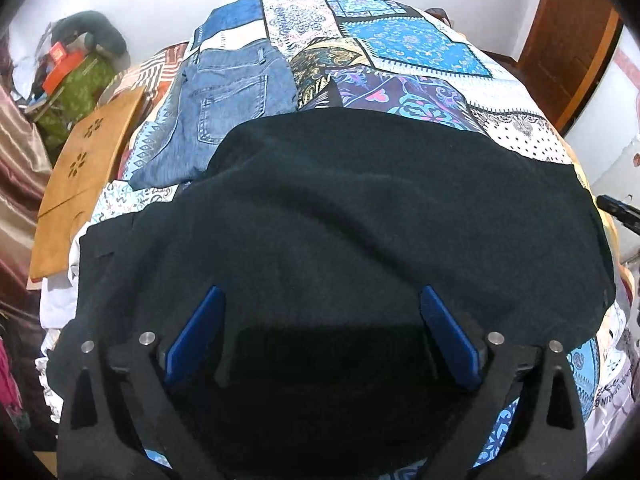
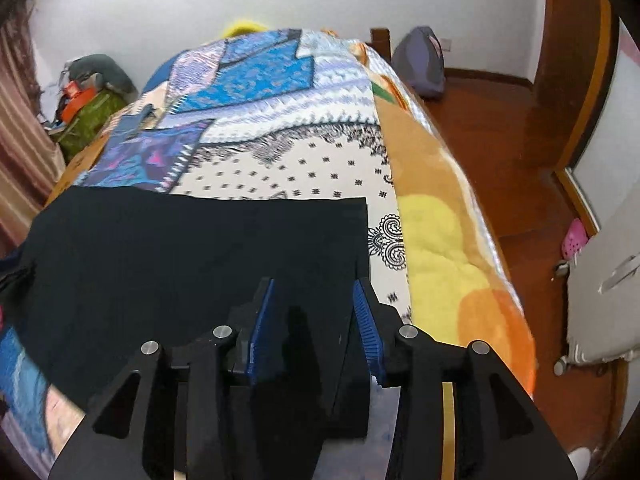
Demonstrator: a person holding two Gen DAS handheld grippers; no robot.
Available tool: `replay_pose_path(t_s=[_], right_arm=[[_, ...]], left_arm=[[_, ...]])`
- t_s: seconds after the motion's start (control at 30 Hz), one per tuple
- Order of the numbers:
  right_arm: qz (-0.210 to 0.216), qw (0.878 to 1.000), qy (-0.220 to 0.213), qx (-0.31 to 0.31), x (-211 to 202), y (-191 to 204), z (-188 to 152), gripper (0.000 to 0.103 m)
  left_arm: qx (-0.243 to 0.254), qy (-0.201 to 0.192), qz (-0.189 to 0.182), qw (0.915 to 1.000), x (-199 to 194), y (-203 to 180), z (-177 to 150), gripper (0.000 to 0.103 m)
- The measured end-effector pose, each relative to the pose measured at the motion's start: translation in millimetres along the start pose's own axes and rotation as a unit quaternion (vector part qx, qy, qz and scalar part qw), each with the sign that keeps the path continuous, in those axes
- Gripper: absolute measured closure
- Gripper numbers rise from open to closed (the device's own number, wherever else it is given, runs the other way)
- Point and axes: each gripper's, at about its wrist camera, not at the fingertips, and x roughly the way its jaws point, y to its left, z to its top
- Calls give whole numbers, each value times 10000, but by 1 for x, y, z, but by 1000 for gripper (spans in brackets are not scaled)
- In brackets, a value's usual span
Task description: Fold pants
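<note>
Left wrist view: left gripper (image 1: 320, 332) jaws spread wide over black pants (image 1: 340, 208), blue pads (image 1: 448, 336) apart, nothing pinched. Pants lie flat across the near part of the bed, on a patchwork bedsheet (image 1: 400, 48). Folded blue jeans (image 1: 224, 104) sit beyond them toward the bed's left edge, touching the pants' far edge. Brown board (image 1: 88, 168) at the bed's left edge. Right wrist view: right gripper (image 2: 314, 320) jaws partly apart, hovering at the pants' (image 2: 180, 248) right end near the bed's right edge; pads (image 2: 366, 320) not pressing cloth. Orange-yellow blanket (image 2: 440, 232) runs along the right edge.
</note>
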Motion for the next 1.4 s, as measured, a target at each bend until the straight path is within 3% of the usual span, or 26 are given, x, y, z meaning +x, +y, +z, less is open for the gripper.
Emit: replay_pose_path(t_s=[0.17, 0.23, 0.33, 0.5, 0.67, 0.77, 1.0, 1.17, 1.3, 1.4], right_arm=[[-60, 9999, 153, 27, 25, -6, 0, 68], [-45, 10000, 49, -4, 22, -5, 0, 82], [-153, 9996, -124, -197, 18, 2, 0, 93], [-643, 9940, -538, -700, -1, 17, 4, 96], [-720, 9900, -1030, -636, -23, 13, 30, 96], [-814, 9896, -964, -693, -12, 11, 45, 96], [-838, 9948, -4, -586, 56, 7, 42, 94], [-966, 9934, 71, -618, 37, 19, 52, 87], [-564, 9941, -255, -894, 1, 56, 68, 84], [-127, 9911, -541, -1213, -22, 100, 81, 68]], left_arm=[[-89, 30, -41, 9999, 2, 2, 0, 0], [-104, 35, -37, 9999, 3, 2, 0, 0], [-98, 31, 3, 9999, 2, 0, 0, 0], [54, 55, 105, 9999, -1, -2, 3, 0], [206, -17, 94, 9997, -8, -4, 6, 0], [202, -66, 45, 9998, -11, -1, 5, 0], [-207, -253, 127, 9994, -23, 34, 5, 0], [-663, -540, 410, 9955, -40, 87, 9, 0], [-977, -711, 649, 9906, -50, 140, 18, 0], [-1140, -704, 809, 9877, -48, 182, 28, 1]])
